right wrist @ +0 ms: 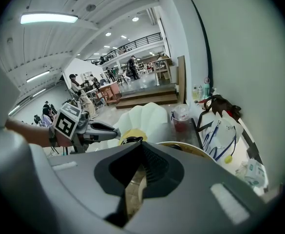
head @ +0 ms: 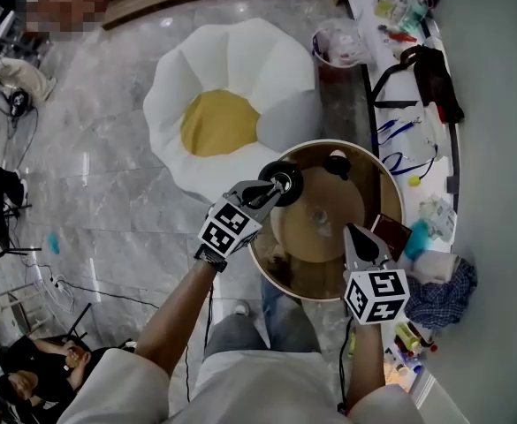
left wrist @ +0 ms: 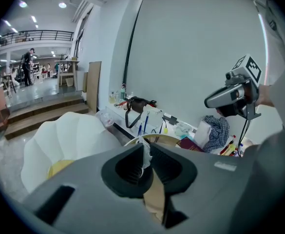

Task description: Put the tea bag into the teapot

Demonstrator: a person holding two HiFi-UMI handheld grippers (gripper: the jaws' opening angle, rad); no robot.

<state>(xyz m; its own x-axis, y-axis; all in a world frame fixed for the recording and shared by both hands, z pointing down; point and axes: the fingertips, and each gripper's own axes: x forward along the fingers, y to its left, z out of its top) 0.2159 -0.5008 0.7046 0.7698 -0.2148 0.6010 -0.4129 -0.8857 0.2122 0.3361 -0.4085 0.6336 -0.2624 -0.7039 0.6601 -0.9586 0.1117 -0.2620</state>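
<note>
My left gripper (head: 271, 190) is shut on a thin, crinkled white piece, apparently the tea bag (left wrist: 145, 152). Its tip hangs at a dark round opening with a black rim, seemingly the teapot (head: 286, 181), at the left edge of the round wooden table (head: 329, 276). The same black ring (right wrist: 131, 140) shows beside the left gripper (right wrist: 103, 129) in the right gripper view. A small black piece (head: 336, 162), perhaps a lid, lies on the table's far side. My right gripper (head: 353, 235) hovers over the table's near right with its jaws together and nothing between them.
A white egg-shaped cushion with a yellow centre (head: 231, 104) lies on the floor beyond the table. A dark red book (head: 389, 232) sits at the table's right edge. A long white counter (head: 417, 122) with a black bag (head: 435, 73), pens and a checked cloth (head: 444, 294) runs along the wall.
</note>
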